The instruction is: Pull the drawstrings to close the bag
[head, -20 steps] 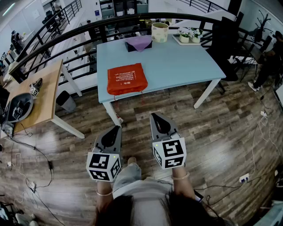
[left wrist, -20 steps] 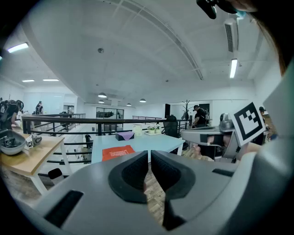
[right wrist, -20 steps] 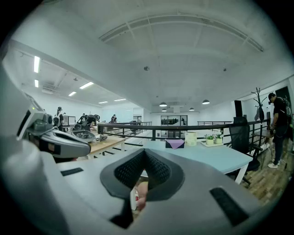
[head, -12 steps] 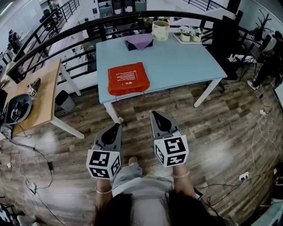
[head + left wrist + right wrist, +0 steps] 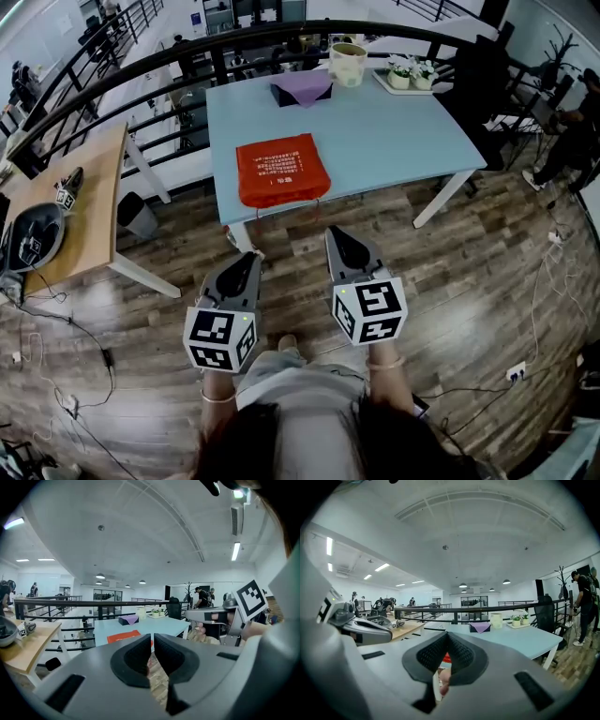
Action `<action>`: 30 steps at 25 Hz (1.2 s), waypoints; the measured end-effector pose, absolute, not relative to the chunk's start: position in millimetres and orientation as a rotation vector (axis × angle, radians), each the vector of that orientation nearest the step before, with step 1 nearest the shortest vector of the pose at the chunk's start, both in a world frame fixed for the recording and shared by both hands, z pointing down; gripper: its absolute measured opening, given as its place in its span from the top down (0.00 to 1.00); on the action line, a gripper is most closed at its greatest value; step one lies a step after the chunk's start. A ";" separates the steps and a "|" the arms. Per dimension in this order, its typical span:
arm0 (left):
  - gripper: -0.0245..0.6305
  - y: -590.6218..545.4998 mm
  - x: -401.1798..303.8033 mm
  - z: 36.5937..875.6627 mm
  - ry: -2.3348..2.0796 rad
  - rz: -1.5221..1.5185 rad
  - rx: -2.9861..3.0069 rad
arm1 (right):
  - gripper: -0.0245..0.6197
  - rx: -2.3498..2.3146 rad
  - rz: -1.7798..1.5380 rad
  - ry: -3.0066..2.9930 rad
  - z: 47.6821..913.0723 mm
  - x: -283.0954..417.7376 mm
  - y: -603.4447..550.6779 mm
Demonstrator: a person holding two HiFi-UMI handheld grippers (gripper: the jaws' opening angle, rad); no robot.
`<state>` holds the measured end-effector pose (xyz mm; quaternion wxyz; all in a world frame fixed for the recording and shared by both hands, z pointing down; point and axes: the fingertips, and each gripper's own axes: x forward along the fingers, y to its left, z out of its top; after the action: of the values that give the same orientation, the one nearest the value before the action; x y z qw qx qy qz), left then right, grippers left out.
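Left gripper view showed the left hand-held gripper with its jaws drawn almost together, only a thin slit between them and nothing in it. The right hand-held gripper had its jaws fully together and was likewise empty. Both were held side by side in front of the person's waist, tips pointing forward and slightly down, over the wooden floor and well short of the desk.

Ahead of both tips, the red bag lay flat near the desk's closest edge, roughly midway between the two tools. Thin red cords, probably the drawstrings, seemed to hang over that edge, though they were too fine to read clearly.

Judged from this, the task stood at the approach, with no cord yet taken. The next move would call for carrying both tools forward to the bag's near edge, opening the jaws, closing each on one cord, then pulling the two apart to cinch the mouth.
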<state>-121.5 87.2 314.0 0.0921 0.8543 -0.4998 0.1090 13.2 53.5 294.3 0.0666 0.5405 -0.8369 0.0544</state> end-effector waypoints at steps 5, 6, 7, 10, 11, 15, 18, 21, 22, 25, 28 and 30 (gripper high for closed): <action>0.91 70.3 -137.7 317.5 -1.459 0.322 2.550 | 0.92 1.661 0.146 -2.505 293.1 -2.4 36.3; 0.91 66.6 -141.5 318.8 -1.456 0.321 2.552 | 0.92 1.662 0.149 -2.506 293.7 -6.3 33.0; 0.91 63.0 -145.4 319.8 -1.452 0.318 2.552 | 0.92 1.662 0.154 -2.508 294.3 -10.3 29.9; 0.91 53.1 -155.7 321.3 -1.437 0.306 2.549 | 0.92 1.668 0.157 -2.508 294.5 -19.3 22.1; 0.91 50.1 -158.2 322.1 -1.431 0.304 2.548 | 0.92 1.674 0.154 -2.505 294.3 -20.7 19.6; 0.91 39.7 -164.4 329.6 -1.402 0.310 2.543 | 0.92 1.700 0.159 -2.475 299.2 -22.2 10.3; 0.91 32.4 -163.5 335.0 -1.382 0.330 2.545 | 0.92 1.704 0.144 -2.436 304.6 -21.1 4.2; 0.91 25.4 -160.4 339.0 -1.366 0.336 2.543 | 0.92 1.698 0.124 -2.407 309.2 -20.4 -3.5; 0.91 22.7 -159.5 340.6 -1.362 0.338 2.541 | 0.92 1.696 0.121 -2.403 310.6 -20.3 -6.2; 0.91 13.4 -158.4 346.4 -1.360 0.347 2.529 | 0.92 1.684 0.119 -2.389 316.3 -18.9 -16.1; 0.91 -0.2 -157.5 350.8 -1.369 0.355 2.511 | 0.92 1.667 0.118 -2.378 321.2 -15.2 -29.2; 0.91 -10.1 -155.3 353.3 -1.370 0.362 2.500 | 0.92 1.661 0.128 -2.377 323.1 -11.5 -38.8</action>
<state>-155.3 -10.1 353.3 0.1338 0.8622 -0.4724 0.1250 -11.5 -38.8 323.1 0.1192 0.5680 -0.8132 0.0437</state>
